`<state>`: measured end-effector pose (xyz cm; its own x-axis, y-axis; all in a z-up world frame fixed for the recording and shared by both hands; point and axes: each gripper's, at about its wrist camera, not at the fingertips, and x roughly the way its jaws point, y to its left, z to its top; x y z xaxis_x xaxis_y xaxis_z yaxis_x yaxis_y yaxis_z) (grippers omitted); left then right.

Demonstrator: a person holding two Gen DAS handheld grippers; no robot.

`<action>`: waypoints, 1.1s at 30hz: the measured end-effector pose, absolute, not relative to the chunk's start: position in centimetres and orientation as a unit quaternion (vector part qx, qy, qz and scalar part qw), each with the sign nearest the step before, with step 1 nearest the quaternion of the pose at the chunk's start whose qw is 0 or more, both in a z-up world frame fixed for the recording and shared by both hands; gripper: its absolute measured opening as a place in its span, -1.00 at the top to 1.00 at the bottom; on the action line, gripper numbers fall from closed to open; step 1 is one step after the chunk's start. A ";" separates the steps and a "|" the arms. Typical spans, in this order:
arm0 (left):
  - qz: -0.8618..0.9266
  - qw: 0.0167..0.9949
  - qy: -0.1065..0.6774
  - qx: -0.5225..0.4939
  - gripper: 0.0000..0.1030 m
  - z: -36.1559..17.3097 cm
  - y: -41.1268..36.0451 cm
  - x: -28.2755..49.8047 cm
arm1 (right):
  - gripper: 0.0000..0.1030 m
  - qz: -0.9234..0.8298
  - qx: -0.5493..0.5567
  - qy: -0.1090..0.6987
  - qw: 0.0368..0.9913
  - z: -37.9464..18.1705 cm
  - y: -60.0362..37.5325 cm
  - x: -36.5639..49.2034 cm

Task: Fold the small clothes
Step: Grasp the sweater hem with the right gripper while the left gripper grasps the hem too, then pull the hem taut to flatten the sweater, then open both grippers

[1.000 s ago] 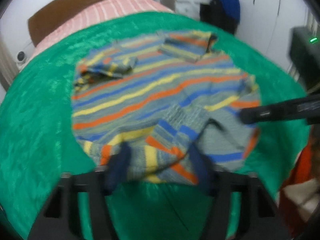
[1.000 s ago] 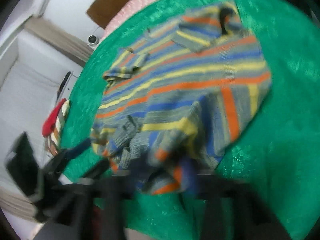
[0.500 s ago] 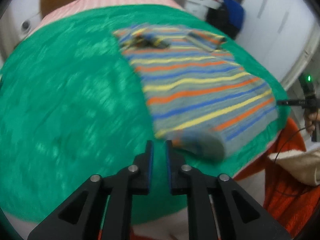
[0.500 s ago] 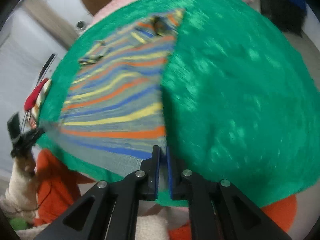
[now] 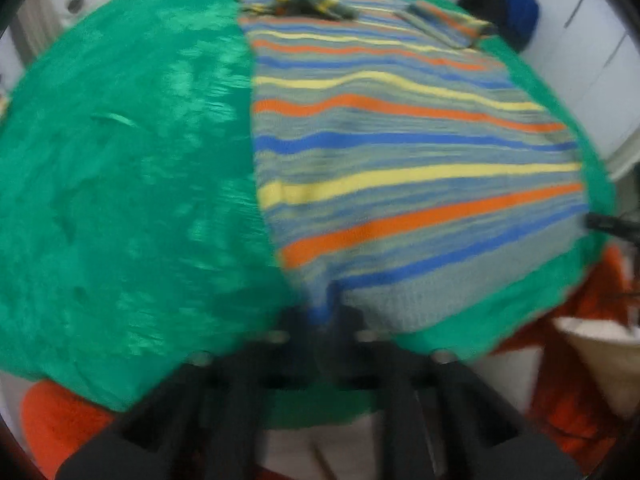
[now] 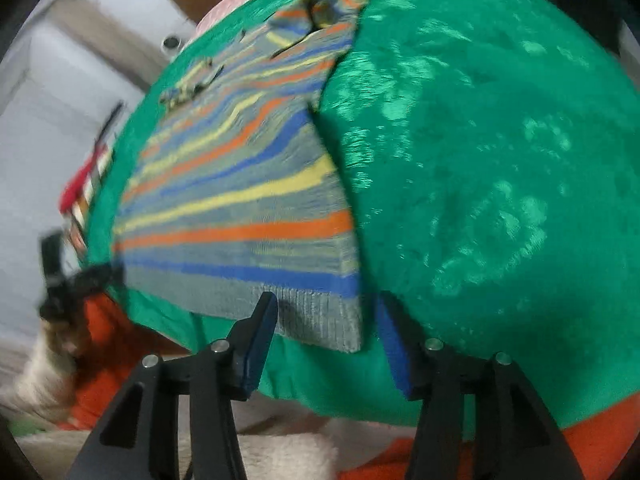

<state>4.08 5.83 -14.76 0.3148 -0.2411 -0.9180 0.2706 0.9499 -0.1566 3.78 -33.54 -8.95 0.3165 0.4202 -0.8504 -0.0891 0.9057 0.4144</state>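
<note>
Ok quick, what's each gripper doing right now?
Left gripper: closed on the striped sweater hem corner.
Right gripper: open, straddling the other hem corner, not gripping.

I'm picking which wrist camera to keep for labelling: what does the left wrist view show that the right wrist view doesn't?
Only the left wrist view shows the dark blue bundle by the white cupboards, and the left gripper pinched on the hem corner of the striped knitted sweater.

Only the right wrist view shows the right gripper open, its blue pads either side of the hem's other corner.

Both show the sweater spread flat on the green blanket.
</note>
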 end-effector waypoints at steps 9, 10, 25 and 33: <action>-0.151 0.812 0.563 -0.002 0.96 -13.7 9.5 3.1 | 0.91 0.177 0.142 0.582 0.781 -5.6 -33.2 0.6; -0.148 0.807 0.571 0.004 0.96 -14.7 9.2 3.2 | 0.91 0.166 0.135 0.591 0.778 -6.7 -33.1 0.7; -0.121 0.834 0.537 0.045 0.74 -16.2 7.2 1.4 | 0.75 0.119 0.145 0.600 0.777 -11.4 -32.4 1.3; -0.110 0.872 0.476 0.027 -0.34 -11.1 8.9 -0.4 | -0.02 0.070 0.106 0.570 0.812 -7.6 -34.0 -1.6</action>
